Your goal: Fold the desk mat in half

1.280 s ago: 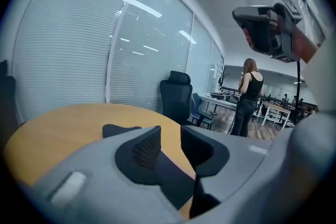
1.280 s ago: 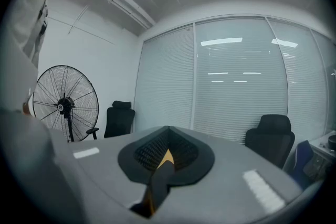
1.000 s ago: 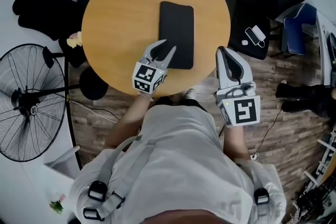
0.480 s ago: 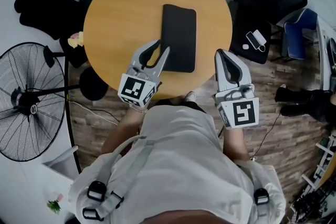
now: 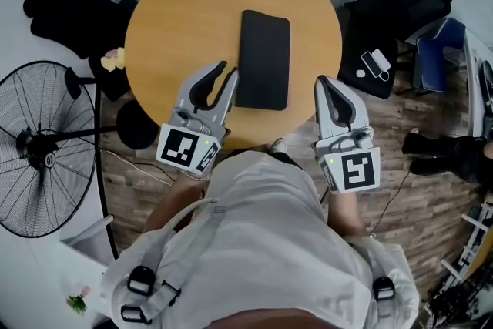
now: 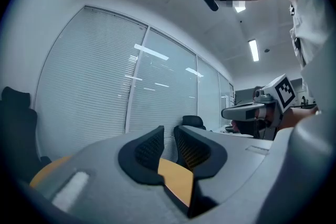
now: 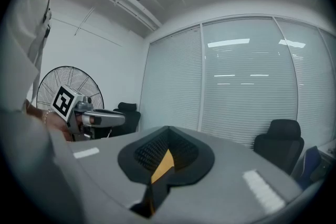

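The black desk mat [image 5: 264, 58] lies flat as a narrow rectangle on the round wooden table [image 5: 185, 4], right of its middle. My left gripper [image 5: 229, 72] hovers above the table's near edge, just left of the mat and clear of it. Its jaws have just been closing; a narrow gap stays between them in the left gripper view [image 6: 169, 132], with nothing in it. My right gripper [image 5: 322, 81] hangs off the table's near right edge, apart from the mat. Its tips meet in the right gripper view [image 7: 168, 132], empty.
A standing fan [image 5: 38, 150] is on the floor at the left. Black chairs stand at the back left [image 5: 69, 4] and back right [image 5: 393, 4], the right one bearing a phone [image 5: 375, 52]. A small pale item [image 5: 110, 58] sits by the table's left rim.
My left gripper has lifted off the mat's near left corner and drawn back toward the person, its jaws narrower. The mat and the right gripper have stayed put.
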`<action>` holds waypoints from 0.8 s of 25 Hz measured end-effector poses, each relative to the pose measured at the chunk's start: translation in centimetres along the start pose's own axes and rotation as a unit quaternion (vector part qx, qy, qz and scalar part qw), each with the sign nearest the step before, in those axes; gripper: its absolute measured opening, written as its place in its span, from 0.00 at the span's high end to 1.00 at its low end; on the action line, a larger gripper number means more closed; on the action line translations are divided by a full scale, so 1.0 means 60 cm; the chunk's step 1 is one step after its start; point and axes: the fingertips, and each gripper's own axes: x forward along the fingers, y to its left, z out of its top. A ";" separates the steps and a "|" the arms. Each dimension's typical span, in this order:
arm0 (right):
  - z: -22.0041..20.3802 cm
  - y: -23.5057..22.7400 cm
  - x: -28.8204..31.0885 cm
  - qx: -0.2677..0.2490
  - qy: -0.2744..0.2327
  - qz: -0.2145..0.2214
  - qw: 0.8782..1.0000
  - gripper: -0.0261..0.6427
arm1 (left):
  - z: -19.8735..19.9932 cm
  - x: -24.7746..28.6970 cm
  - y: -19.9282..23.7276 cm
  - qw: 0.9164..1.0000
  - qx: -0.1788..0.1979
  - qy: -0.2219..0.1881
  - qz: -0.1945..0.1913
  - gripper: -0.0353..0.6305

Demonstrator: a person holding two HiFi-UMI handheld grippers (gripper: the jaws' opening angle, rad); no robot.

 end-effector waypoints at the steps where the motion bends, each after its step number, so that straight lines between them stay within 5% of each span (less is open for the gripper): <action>1: 0.003 0.002 0.000 -0.001 -0.001 0.001 1.000 0.95 | 0.008 -0.004 0.001 1.000 0.002 -0.004 0.002 0.82; 20: 0.033 0.013 0.008 0.011 -0.011 0.003 1.000 0.95 | 0.042 -0.016 0.002 0.999 0.024 -0.019 0.008 0.86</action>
